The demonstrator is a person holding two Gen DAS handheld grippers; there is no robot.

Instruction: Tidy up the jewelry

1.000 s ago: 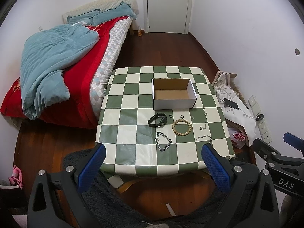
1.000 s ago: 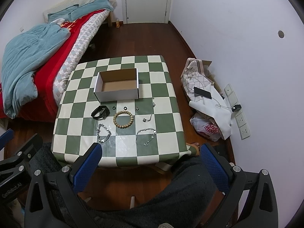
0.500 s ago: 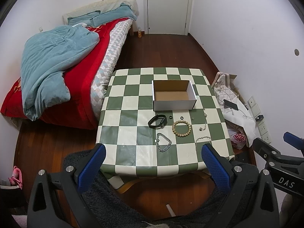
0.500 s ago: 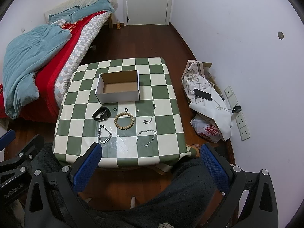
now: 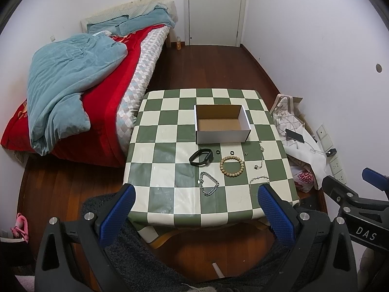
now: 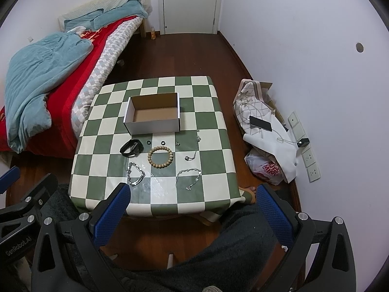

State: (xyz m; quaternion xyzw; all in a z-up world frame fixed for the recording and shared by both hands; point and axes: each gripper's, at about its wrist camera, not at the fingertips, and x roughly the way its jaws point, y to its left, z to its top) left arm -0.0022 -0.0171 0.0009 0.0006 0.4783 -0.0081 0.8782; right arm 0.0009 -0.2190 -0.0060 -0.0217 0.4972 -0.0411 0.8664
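Observation:
An empty white cardboard box (image 5: 221, 127) (image 6: 153, 116) stands on the green-and-white checked table (image 5: 170, 170) (image 6: 214, 150). In front of it lie a black band (image 5: 201, 156) (image 6: 131, 148), a wooden bead bracelet (image 5: 231, 166) (image 6: 160, 157), a thick silver chain (image 5: 208, 183) (image 6: 135, 173), thin silver chains (image 6: 188, 176) (image 6: 194, 146) and small rings (image 5: 217, 151) (image 6: 163, 142). My left gripper (image 5: 194, 206) and right gripper (image 6: 192, 205) are both open and empty, held above the table's near edge.
A bed with a red cover and a blue blanket (image 5: 68, 90) stands left of the table. Bags, a phone and a charger (image 6: 262, 131) lie on the floor by the right wall. A closed door (image 5: 214, 9) is at the back. My dark-clothed lap (image 6: 218, 255) is below.
Both views have tilted up slightly, so the table sits lower in the frames. Nothing on the table has moved, and both grippers stay open.

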